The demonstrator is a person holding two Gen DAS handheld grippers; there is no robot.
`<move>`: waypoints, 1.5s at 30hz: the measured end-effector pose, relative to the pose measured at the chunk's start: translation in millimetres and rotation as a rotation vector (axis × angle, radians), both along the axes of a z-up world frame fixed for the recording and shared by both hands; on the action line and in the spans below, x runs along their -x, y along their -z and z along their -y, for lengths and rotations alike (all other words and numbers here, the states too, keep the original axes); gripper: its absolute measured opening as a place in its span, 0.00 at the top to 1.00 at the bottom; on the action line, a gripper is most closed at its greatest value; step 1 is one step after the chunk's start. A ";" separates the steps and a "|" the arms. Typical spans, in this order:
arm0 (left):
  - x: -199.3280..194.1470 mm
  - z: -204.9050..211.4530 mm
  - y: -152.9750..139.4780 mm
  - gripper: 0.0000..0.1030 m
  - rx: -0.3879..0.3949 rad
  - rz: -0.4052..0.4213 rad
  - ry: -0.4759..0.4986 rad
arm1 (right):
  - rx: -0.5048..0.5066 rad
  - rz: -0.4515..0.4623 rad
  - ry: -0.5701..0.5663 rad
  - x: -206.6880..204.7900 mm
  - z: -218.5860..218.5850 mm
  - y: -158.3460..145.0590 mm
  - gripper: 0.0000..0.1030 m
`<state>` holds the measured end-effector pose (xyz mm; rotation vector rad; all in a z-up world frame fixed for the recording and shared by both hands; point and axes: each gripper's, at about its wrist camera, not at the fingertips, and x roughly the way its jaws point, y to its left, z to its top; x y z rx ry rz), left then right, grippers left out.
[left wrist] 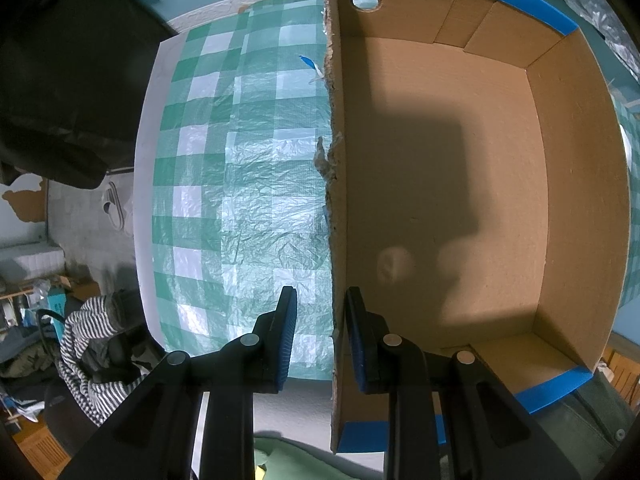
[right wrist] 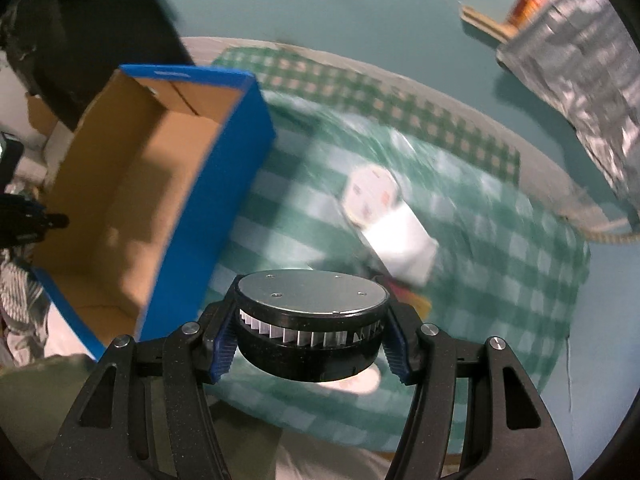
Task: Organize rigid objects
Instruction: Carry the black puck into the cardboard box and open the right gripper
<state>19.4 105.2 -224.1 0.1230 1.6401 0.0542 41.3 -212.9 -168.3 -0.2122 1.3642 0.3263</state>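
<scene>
While ribbed jaws clamp it, round finned metal disc (right wrist: 311, 316), torn cardboard box (left wrist: 440, 184)

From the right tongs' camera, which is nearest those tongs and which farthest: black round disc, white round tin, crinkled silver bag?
1. Black round disc with metal top: gripped between the right tongs.
2. White round tin: mid-table, lying on the cloth.
3. Crinkled silver bag: far upper right.

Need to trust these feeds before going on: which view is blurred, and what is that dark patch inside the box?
Right wrist view: tablecloth and white items smeared by motion blur; the held black disc stays sharp. Left wrist view: sharp throughout; the dark patch on the box floor is a cast shadow.
</scene>
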 end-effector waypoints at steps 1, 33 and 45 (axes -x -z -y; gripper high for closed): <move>0.0 0.2 0.0 0.76 -0.001 0.000 0.000 | -0.002 0.004 -0.010 -2.6 -5.4 -1.1 0.41; 1.4 5.3 -0.2 0.76 -0.016 -0.003 0.013 | 0.022 -0.056 -0.288 -26.0 -142.5 36.3 0.41; 1.7 5.7 0.6 0.76 -0.018 -0.004 0.013 | 0.027 -0.013 -0.282 -23.5 -145.0 29.9 0.32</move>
